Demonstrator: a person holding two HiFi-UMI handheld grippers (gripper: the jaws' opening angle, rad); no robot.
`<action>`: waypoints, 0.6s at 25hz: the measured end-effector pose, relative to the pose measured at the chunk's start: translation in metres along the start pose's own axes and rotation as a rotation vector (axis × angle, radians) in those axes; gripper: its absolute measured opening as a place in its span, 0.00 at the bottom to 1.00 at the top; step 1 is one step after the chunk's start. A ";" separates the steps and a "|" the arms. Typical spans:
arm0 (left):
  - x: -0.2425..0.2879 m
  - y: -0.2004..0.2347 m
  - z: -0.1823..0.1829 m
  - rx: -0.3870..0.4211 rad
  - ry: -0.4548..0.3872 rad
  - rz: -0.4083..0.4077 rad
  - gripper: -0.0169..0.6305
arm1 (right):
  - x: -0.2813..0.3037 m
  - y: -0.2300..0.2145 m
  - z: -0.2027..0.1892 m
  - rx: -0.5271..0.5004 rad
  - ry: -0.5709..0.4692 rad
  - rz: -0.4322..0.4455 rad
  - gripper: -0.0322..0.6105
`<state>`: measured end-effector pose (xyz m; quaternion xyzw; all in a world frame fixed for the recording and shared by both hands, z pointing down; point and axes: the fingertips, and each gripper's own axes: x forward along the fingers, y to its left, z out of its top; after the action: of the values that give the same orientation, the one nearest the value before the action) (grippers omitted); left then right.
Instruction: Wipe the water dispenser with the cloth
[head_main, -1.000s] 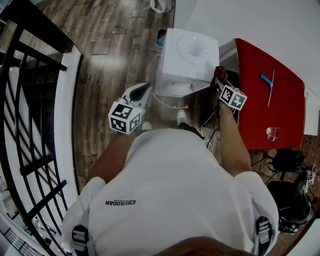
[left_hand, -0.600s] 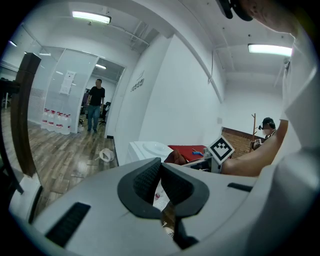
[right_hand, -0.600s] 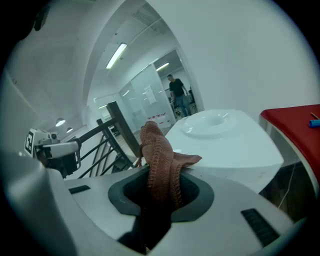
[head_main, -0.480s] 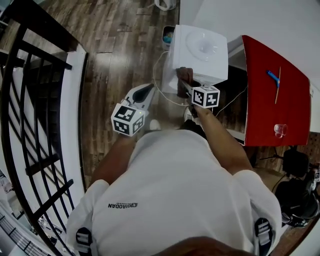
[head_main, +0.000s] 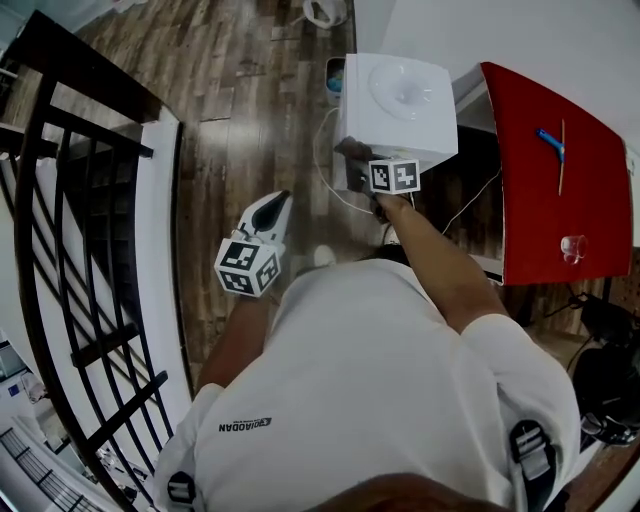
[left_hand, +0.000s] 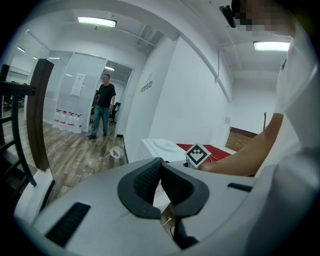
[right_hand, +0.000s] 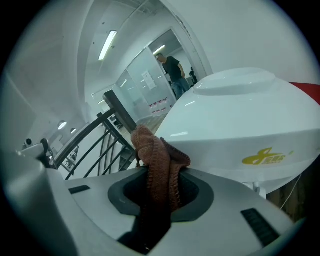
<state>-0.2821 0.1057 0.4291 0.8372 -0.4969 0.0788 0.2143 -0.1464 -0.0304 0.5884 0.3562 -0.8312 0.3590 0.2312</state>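
Office w/ glass partitions (left_hand: 75, 95), strip lights (left_hand: 96, 21) & water dispenser (head_main: 395, 105).

Your cloth (right_hand: 159, 165) reads as brown knitted fabric, ribbed and rough. The water dispenser (right_hand: 240, 115) is white plastic, smooth and glossy, with light streaks across it. Your left gripper (left_hand: 160, 166) has a matt pale plastic shell; its pads (left_hand: 145, 181) look like dark ribbed rubber. The floor (head_main: 240, 120) is wood plank with a slight sheen. The table (head_main: 545, 220) has a smooth red top.

one dispenser (head_main: 395, 95), one cloth (right_hand: 156, 150) — two tools (head_main: 280, 200) (head_main: 355, 155)
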 end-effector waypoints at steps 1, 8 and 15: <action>0.000 -0.001 0.001 0.004 0.001 0.004 0.02 | -0.002 -0.001 0.000 0.001 0.000 0.004 0.19; 0.020 -0.022 0.010 -0.003 -0.019 0.024 0.02 | -0.023 -0.023 -0.006 -0.001 0.015 0.031 0.19; 0.057 -0.063 0.010 0.023 0.004 -0.003 0.02 | -0.062 -0.076 -0.010 0.027 -0.016 0.009 0.19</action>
<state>-0.2005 0.0820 0.4226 0.8402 -0.4943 0.0857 0.2056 -0.0482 -0.0333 0.5880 0.3584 -0.8297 0.3683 0.2181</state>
